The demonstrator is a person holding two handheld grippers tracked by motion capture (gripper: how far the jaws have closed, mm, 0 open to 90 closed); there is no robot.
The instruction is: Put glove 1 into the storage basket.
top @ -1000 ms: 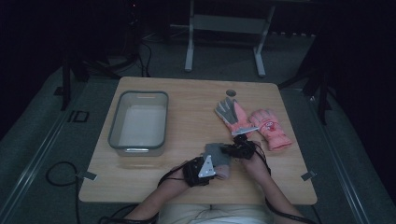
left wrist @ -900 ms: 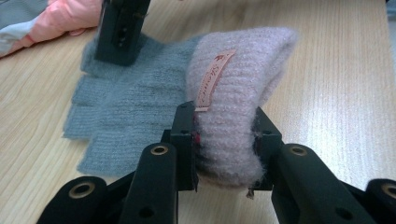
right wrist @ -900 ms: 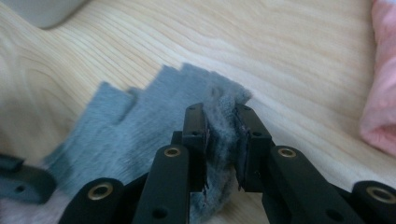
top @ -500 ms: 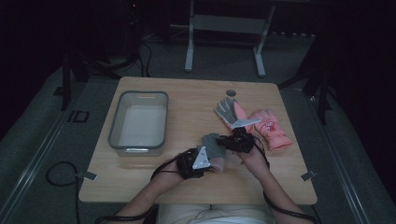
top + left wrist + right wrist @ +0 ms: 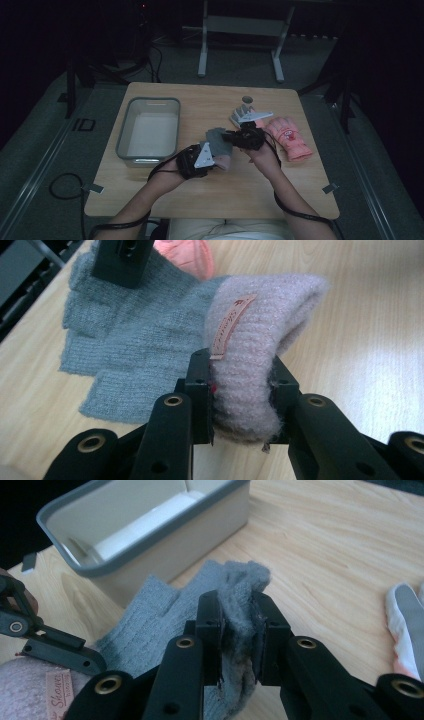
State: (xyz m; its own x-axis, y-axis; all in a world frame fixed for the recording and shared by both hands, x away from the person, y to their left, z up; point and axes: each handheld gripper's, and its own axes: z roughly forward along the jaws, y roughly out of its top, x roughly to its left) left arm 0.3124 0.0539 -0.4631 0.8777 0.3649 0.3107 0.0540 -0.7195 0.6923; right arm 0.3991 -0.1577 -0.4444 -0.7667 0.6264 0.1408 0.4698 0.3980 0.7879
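Observation:
A knitted glove with grey fingers (image 5: 130, 340) and a pale pink cuff (image 5: 255, 335) is stretched between both grippers over the table's middle (image 5: 218, 142). My left gripper (image 5: 242, 390) is shut on the pink cuff, whose small label faces the camera. My right gripper (image 5: 239, 625) is shut on a bunched fold of the grey finger end (image 5: 150, 615). In the high view the left gripper (image 5: 212, 159) sits nearer the person and the right gripper (image 5: 235, 137) just beyond it. The glove hangs a little above the wood.
A grey tub (image 5: 148, 102) with a pale inside stands on the left of the table. A pink glove (image 5: 290, 137) lies at the right, a grey-and-white glove (image 5: 407, 615) beside it. A small cylinder (image 5: 246, 101) stands toward the far edge.
Both hands have risen and moved away from the table's near edge toward its middle, carrying the glove between them. The grips look the same.

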